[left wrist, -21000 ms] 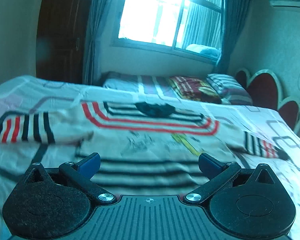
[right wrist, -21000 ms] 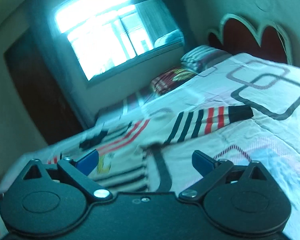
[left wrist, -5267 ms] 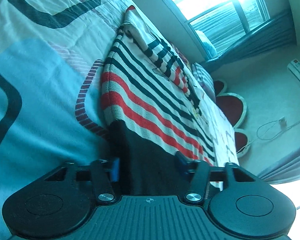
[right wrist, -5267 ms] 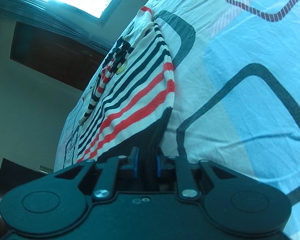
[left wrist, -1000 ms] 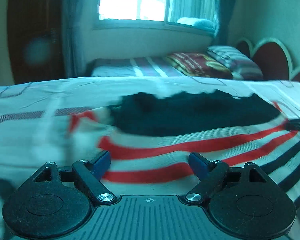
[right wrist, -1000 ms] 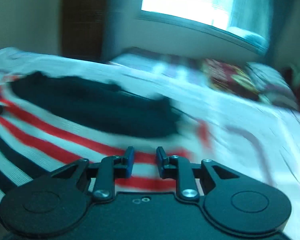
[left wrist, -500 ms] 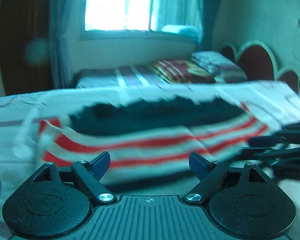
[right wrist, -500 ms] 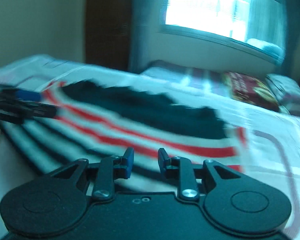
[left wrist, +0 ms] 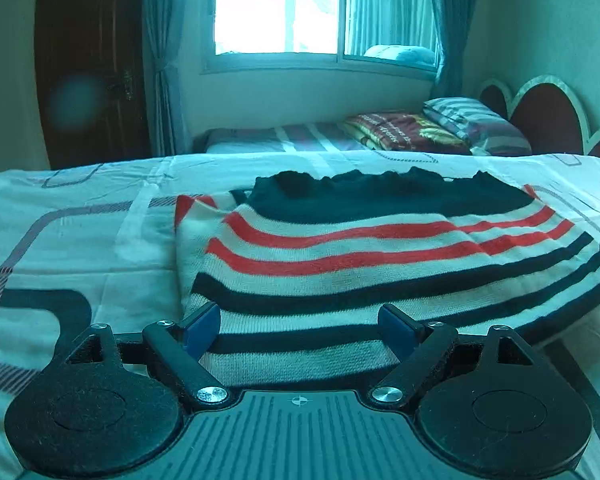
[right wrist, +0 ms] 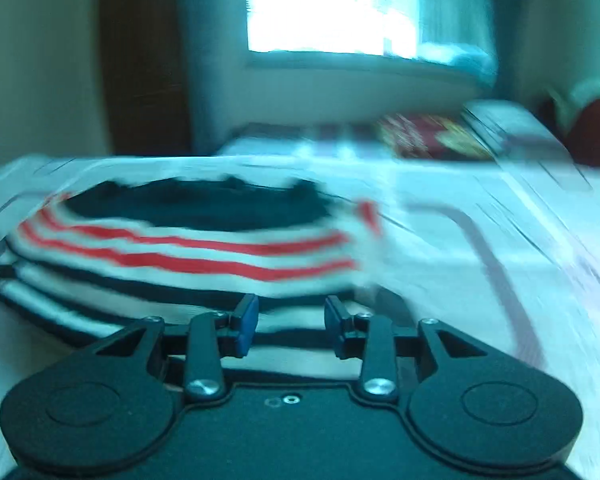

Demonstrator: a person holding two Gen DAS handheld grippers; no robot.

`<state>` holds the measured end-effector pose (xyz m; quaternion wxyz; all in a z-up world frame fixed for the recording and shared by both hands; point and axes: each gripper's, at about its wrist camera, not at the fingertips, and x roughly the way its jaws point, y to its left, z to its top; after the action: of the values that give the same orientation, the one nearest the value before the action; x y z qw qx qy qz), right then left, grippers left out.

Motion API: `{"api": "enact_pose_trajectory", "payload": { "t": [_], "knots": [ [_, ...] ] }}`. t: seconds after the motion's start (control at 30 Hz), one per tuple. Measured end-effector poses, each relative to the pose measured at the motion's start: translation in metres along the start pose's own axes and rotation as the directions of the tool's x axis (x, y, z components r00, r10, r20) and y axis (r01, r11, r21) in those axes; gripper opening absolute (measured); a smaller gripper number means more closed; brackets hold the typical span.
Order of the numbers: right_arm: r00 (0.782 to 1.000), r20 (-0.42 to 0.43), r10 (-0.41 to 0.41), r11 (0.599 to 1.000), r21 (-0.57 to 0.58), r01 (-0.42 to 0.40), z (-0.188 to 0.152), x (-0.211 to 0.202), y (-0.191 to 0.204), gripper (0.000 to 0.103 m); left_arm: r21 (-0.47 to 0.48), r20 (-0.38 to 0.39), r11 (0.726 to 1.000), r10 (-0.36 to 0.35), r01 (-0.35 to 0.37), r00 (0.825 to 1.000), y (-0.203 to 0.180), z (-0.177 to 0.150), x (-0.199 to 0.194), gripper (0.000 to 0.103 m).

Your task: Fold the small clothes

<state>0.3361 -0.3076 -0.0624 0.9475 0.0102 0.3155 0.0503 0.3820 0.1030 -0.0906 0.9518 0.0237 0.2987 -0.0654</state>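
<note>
The folded striped sweater [left wrist: 380,256] is seen lying on the bed [left wrist: 80,240], sharp from the left claw [left wrist: 300,330], spread wide and empty. From the right claw [right wrist: 291,322], opening with nothing pinched, it's blurred, though the bedsheet beyond its right edge gets shown

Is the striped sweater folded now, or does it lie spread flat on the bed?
Folded. The striped sweater lies doubled on the bed, its black hem band on top at the far edge; no sleeves stick out.
</note>
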Motion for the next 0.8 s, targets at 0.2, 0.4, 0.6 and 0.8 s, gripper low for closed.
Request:
{"api": "enact_pose_trajectory", "payload": {
  "t": [0.2,0.4,0.6,0.8],
  "knots": [
    [0.997,-0.069,0.017,0.999,0.037,-0.015,-0.01,0.011,-0.007,0.032,-0.003,-0.027,0.999,0.031,-0.032,0.999,-0.008,0.0,0.008,0.086],
    [0.999,-0.027,0.037,0.999,0.034,-0.036,-0.013,-0.008,-0.011,0.009,0.004,-0.042,1.0,0.026,-0.026,0.999,-0.006,0.002,0.009,0.085],
    [0.998,-0.055,0.001,0.995,0.099,0.005,-0.028,-0.001,-0.026,0.009,0.039,-0.043,0.999,0.027,-0.025,0.999,-0.005,-0.001,0.009,0.085],
    [0.998,0.04,0.046,0.999,-0.018,-0.045,-0.012,-0.021,0.02,0.021,0.028,0.015,0.999,-0.047,0.047,0.999,-0.041,0.01,-0.009,0.086]
  ]
}}
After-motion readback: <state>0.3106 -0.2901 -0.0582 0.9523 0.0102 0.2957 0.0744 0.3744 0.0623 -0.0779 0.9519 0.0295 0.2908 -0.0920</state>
